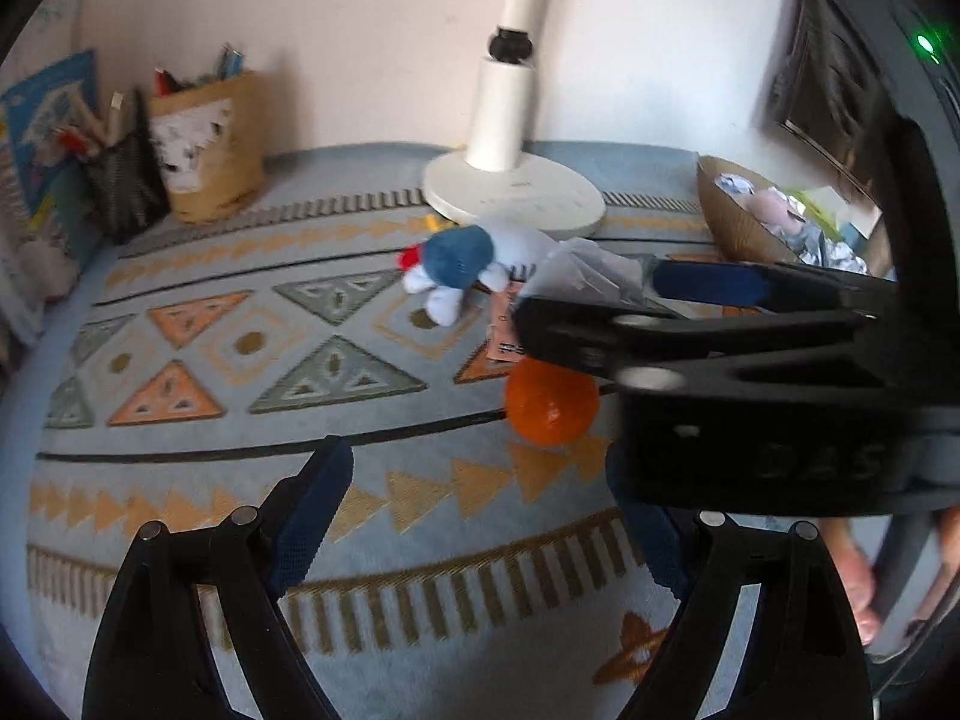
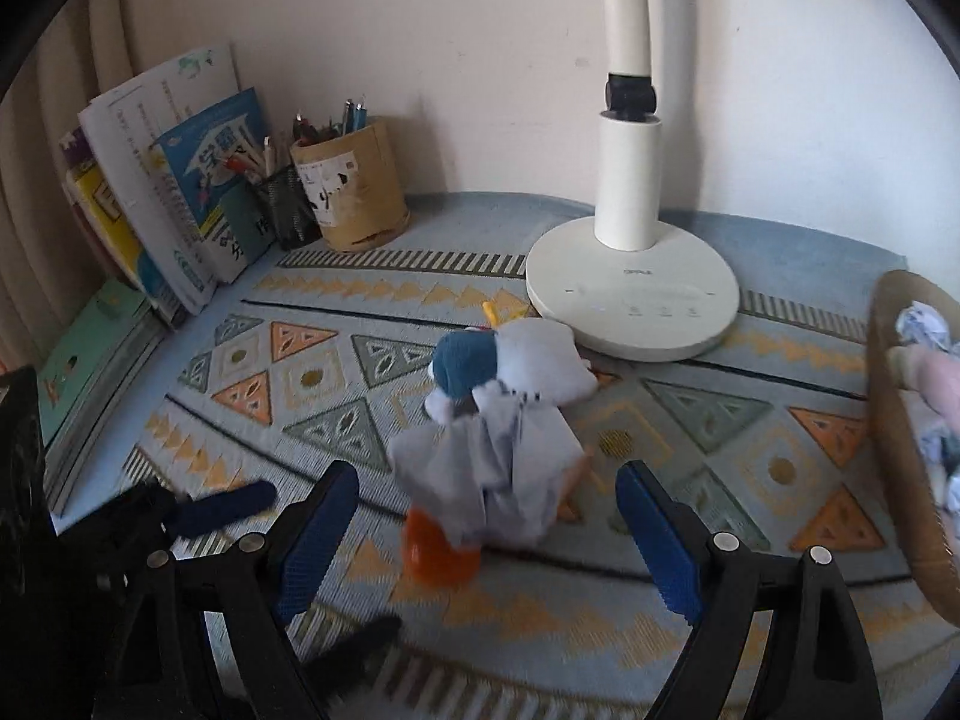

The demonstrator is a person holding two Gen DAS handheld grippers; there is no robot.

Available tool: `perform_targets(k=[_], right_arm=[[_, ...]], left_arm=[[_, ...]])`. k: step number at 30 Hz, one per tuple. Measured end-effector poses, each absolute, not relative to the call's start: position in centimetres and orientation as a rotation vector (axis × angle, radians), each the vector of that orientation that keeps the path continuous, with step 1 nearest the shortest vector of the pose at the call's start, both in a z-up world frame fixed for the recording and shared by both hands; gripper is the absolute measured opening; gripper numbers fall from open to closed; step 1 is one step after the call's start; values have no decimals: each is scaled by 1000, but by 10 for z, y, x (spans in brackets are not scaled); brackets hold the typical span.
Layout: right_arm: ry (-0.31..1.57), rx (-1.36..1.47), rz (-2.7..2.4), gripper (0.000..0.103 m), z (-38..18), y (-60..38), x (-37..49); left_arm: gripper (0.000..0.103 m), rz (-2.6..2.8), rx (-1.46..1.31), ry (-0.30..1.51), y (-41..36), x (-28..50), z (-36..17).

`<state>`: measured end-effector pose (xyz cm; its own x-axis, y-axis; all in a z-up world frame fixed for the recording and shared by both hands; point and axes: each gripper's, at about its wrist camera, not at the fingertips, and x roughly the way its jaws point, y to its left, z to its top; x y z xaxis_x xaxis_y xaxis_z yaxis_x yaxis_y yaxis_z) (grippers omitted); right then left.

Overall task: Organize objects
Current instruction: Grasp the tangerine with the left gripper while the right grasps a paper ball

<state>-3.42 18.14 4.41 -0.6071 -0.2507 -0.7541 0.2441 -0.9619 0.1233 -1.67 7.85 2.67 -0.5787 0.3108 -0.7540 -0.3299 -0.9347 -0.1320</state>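
A crumpled white paper wad (image 2: pixel 498 468) lies on the patterned mat, with an orange ball (image 2: pixel 438 552) just in front of it and a blue and white plush toy (image 2: pixel 480 360) behind. My right gripper (image 2: pixel 489 504) is open, its blue pads on either side of the wad with gaps showing. In the left wrist view the right gripper (image 1: pixel 588 300) reaches in from the right over the ball (image 1: pixel 549 408) and around the wad (image 1: pixel 588 270); the plush (image 1: pixel 456 267) lies to its left. My left gripper (image 1: pixel 480 510) is open and empty above the mat.
A white lamp base (image 2: pixel 630 306) stands behind the plush. A woven basket (image 2: pixel 900 420) with paper and soft things sits at the right. Two pen holders (image 2: pixel 354 198) and leaning books (image 2: pixel 180 192) line the back left. A pink paper slip (image 1: pixel 504 330) lies by the ball.
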Motion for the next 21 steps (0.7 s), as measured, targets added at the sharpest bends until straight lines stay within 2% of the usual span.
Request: perform_targets(k=[1, 2, 4, 6, 8, 9, 11, 19, 21], right_arm=[[-13, 1214, -2589, 66, 42, 182, -37], [-9, 1216, -2581, 58, 40, 184, -38], [-14, 1198, -2591, 55, 39, 189, -37], [-48, 1162, -2588, 53, 41, 199, -33], [-81, 1160, -2611, 52, 43, 211, -29], [-86, 1156, -2623, 52, 44, 217, -28], [-81, 1145, -2662, 52, 46, 231, -21], [25, 1141, -2674, 53, 36, 255, 15], [96, 1138, -2675, 60, 32, 252, 24]], left_arm=[[84, 2489, -1205, 18, 81, -21, 25], [82, 2476, -1212, 17, 84, -25, 24], [80, 2452, -1219, 16, 90, -33, 21], [73, 2416, -1234, -3, 94, -41, 18], [53, 2386, -1257, -27, 99, -49, 12], [52, 2388, -1248, -26, 101, -50, 11], [36, 2370, -1233, -23, 106, -49, 12], [35, 2484, -1202, -62, 69, -22, 25], [35, 2550, -1200, -71, 51, -16, 25]])
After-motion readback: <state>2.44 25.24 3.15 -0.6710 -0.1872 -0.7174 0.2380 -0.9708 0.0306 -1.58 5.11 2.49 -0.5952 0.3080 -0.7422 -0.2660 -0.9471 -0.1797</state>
